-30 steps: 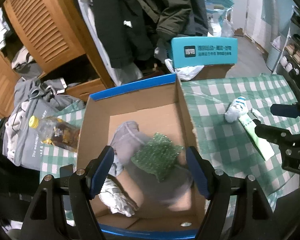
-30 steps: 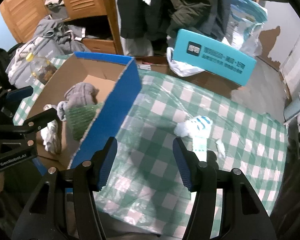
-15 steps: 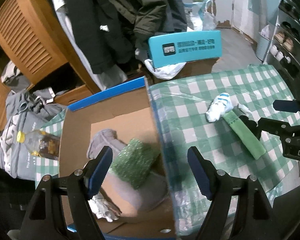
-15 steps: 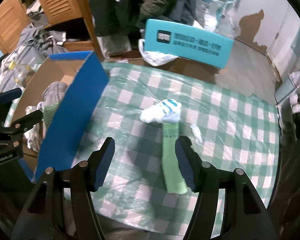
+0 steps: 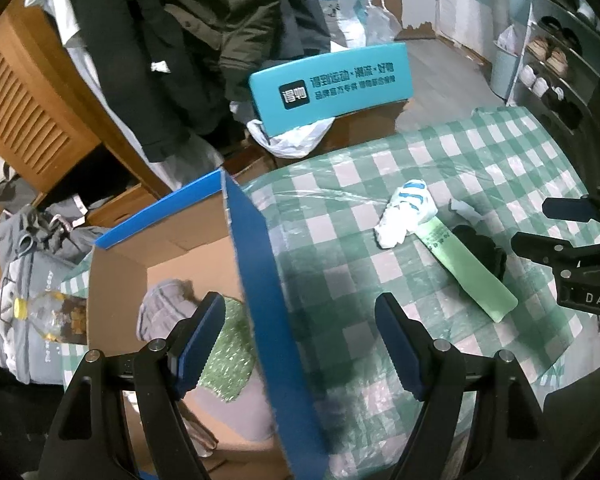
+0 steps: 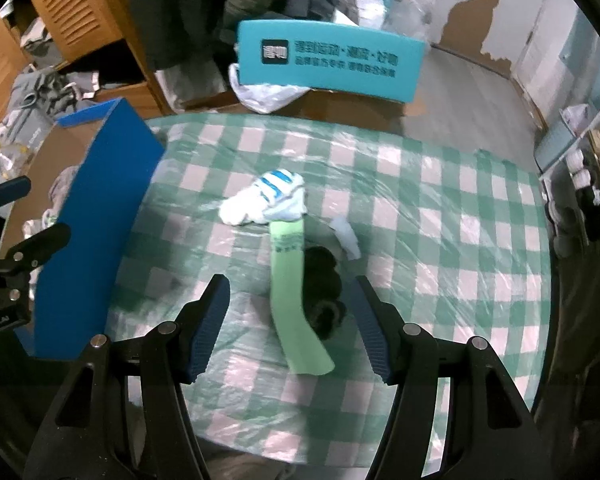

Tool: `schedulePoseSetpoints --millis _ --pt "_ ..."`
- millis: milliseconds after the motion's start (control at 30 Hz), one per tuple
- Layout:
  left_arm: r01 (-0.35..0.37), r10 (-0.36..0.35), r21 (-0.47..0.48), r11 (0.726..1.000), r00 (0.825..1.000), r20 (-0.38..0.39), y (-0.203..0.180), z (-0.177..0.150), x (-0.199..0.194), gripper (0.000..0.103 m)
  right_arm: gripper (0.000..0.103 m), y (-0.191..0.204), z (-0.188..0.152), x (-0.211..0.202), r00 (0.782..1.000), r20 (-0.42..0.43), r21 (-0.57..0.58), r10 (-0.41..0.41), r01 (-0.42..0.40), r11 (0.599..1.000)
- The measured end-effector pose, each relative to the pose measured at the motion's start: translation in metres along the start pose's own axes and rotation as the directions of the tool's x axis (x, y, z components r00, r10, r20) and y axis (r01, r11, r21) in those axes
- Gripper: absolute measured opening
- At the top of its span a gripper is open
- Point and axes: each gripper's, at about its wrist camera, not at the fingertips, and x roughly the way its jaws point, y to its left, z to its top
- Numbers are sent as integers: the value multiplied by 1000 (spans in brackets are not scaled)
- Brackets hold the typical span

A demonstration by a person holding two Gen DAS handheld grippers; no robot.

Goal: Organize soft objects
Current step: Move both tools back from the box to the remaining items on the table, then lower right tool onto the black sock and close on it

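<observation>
A light green sock point(image 6: 294, 300) lies lengthwise on the green checked tablecloth, also in the left wrist view point(image 5: 466, 270). A black soft bundle point(image 6: 324, 284) lies against its right side. A white sock with blue stripes point(image 6: 268, 200) lies at its far end. My right gripper point(image 6: 290, 328) is open and empty, hovering over the green sock and black bundle. My left gripper point(image 5: 300, 346) is open and empty, straddling the blue wall of the cardboard box point(image 5: 260, 264). Inside the box lie a grey garment point(image 5: 164, 304) and a green sparkly cloth point(image 5: 228, 356).
A small white scrap point(image 6: 346, 236) lies right of the socks. A teal box point(image 6: 328, 58) stands beyond the table's far edge. A plastic bottle point(image 5: 48, 320) lies left of the cardboard box. Hanging coats and a wooden cabinet point(image 5: 24, 96) are behind.
Both grippers have moved right: the left from over the box interior to its right wall, the right to above the green sock and black bundle. Both stay open.
</observation>
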Motion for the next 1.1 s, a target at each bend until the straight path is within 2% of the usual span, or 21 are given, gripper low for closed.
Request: schedulePoseSetpoints --millis 167,433,600,1100 --pt "24 -24 6 1000 999 -36 -11 10 18 79 63 -17 -2 12 1000 -24 36 -13 14 999" --pt "34 -31 58 998 998 -53 -37 26 38 79 63 -45 -6 41 997 -75 111 -19 27 993" --pt "49 -44 71 996 997 -71 -46 33 51 79 63 -59 -8 56 995 -97 162 12 4 987" --pt "96 -85 73 993 986 -144 -62 50 100 79 63 -51 -9 87 988 -143 147 52 -31 989"
